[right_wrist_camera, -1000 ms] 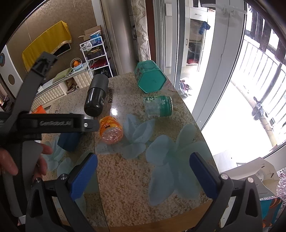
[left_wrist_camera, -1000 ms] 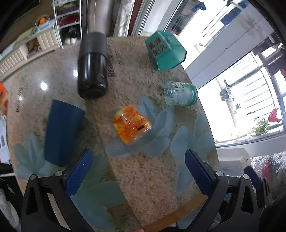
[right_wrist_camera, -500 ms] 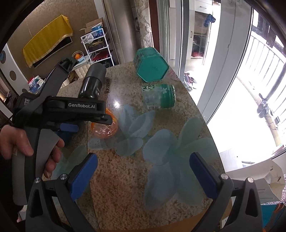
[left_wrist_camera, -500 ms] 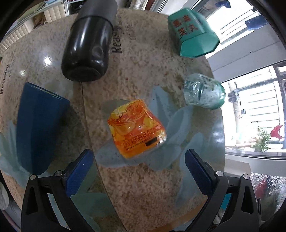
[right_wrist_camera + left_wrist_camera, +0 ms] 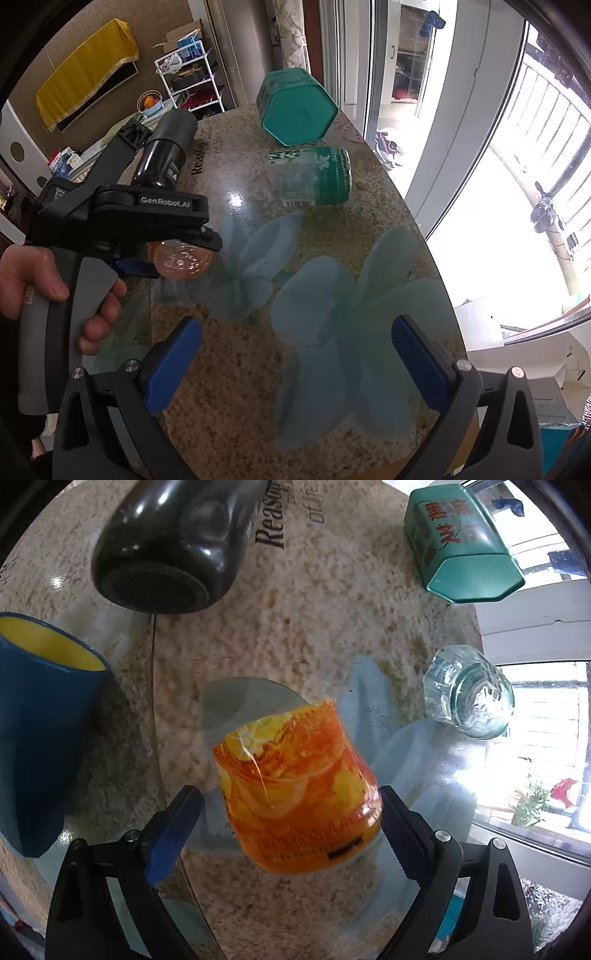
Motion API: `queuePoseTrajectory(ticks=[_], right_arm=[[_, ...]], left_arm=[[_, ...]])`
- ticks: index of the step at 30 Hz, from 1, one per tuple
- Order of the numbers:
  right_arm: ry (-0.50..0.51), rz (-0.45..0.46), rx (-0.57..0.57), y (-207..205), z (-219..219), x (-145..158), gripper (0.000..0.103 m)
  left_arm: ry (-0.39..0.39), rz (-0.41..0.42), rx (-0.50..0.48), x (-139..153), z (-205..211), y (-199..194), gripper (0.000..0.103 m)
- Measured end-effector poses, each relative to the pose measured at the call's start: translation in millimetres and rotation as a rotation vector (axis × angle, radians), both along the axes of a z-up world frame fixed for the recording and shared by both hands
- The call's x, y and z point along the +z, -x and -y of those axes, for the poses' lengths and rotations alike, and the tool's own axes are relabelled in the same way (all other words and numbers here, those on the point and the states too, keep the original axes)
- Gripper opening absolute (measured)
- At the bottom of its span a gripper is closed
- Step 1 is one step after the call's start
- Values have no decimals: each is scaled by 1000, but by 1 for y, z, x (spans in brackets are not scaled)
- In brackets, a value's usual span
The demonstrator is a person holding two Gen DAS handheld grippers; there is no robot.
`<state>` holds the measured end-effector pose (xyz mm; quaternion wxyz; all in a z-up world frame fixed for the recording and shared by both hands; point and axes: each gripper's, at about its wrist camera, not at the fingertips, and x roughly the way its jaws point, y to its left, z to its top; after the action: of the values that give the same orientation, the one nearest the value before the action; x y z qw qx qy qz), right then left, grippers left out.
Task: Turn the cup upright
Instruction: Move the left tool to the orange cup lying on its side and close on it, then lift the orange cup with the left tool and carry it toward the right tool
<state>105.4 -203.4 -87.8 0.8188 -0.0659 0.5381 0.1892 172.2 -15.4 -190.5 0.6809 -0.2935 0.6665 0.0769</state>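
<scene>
An orange, citrus-printed cup lies on its side on the speckled table. My left gripper is open with its jaws on either side of the cup's wide end; the right pad looks close to or touching it, the left pad stands apart. In the right wrist view the left gripper straddles the same cup. My right gripper is open and empty above the table's near part.
A black flask, a teal hexagonal tin, a clear green-tinted glass jar and a blue cup with a yellow inside lie around the orange cup. The table's curved edge runs near windows on the right.
My left gripper has moved down and forward, so the orange cup now sits between its fingers. The right gripper has shifted a little.
</scene>
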Motion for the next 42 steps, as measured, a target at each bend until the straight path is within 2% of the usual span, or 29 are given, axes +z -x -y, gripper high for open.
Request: queuePoseTrajectory(ticks=[4, 6, 8, 14, 23, 28, 36, 42], right_arm=[[12, -17, 10, -5, -3, -7, 103], [19, -21, 13, -7, -4, -10, 103], [27, -29, 8, -11, -4, -14, 103], [31, -36, 5, -17, -4, -17, 103], [22, -54, -14, -14, 0, -18, 103], [18, -45, -7, -10, -4, -13, 103], [15, -58, 6, 2, -13, -10, 103], [9, -70, 40, 19, -25, -9, 103]], left_arm=[[-10, 12, 2, 0, -2, -9, 93], [-34, 18, -14, 2, 0, -10, 85], [-61, 18, -37, 6, 3, -13, 73], [-51, 16, -82, 5, 14, -16, 71], [-18, 24, -126, 5, 35, 13, 70], [-19, 67, -182, 22, 49, 24, 70], [-33, 143, -279, 44, 44, 58, 70], [5, 157, -301, 25, 37, 89, 70]])
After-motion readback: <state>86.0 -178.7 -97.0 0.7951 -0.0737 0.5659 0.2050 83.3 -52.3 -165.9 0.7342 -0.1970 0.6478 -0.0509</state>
